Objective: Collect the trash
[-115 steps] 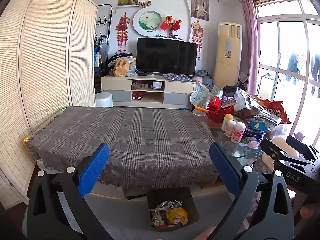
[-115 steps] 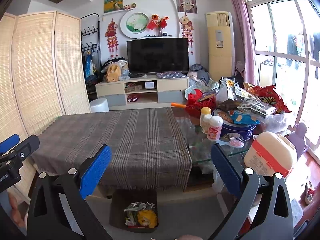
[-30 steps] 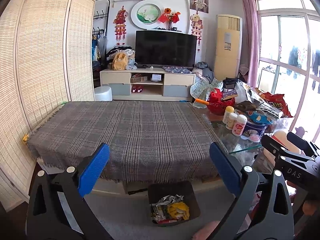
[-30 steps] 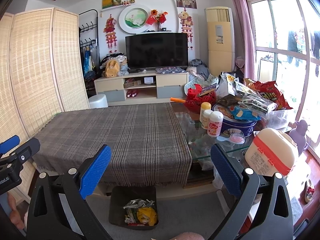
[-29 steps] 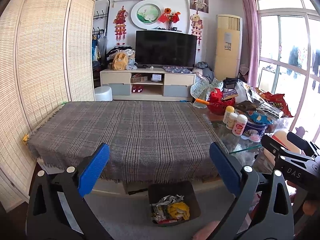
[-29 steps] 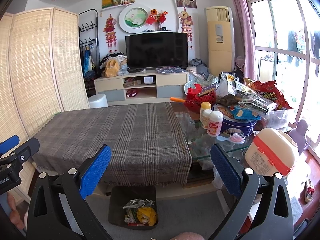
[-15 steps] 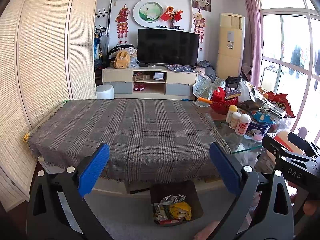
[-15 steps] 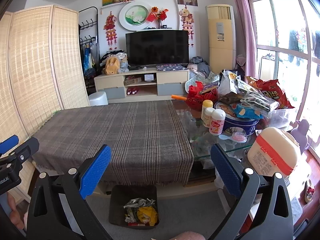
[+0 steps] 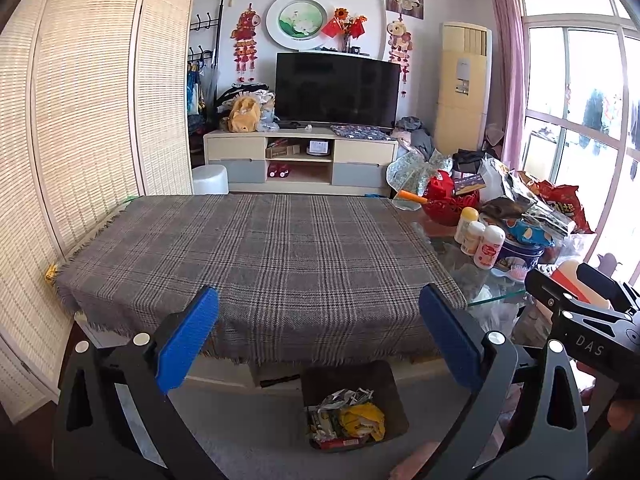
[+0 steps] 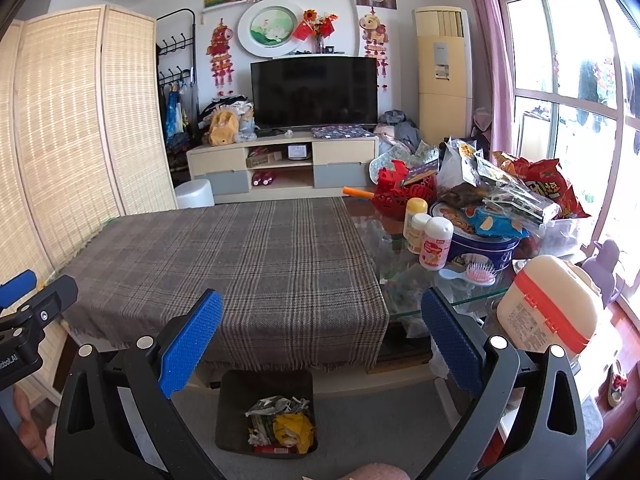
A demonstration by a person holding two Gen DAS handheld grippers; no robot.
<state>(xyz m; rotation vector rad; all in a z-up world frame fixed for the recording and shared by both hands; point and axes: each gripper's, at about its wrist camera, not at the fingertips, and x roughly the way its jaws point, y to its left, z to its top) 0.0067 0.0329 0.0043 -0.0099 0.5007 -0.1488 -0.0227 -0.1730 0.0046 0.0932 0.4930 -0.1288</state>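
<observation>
The left gripper had its blue-padded fingers spread wide with nothing between them, and the right gripper was spread just as wide and empty. Both pointed level across the surface, a low table under a grey plaid cloth that filled the middle of each frame.

Below the cloth's near edge, at lower centre, a dark bin stood on the floor with crumpled trash inside; which wrappers these were could not be made out. The gripper bodies cut off the lower corners of both views.

At right, the bare glass end of the surface carried bottles, a blue tin and snack bags. A television stood against the far wall, at upper centre.

Part of a hand showed at lower left in the right wrist view.
</observation>
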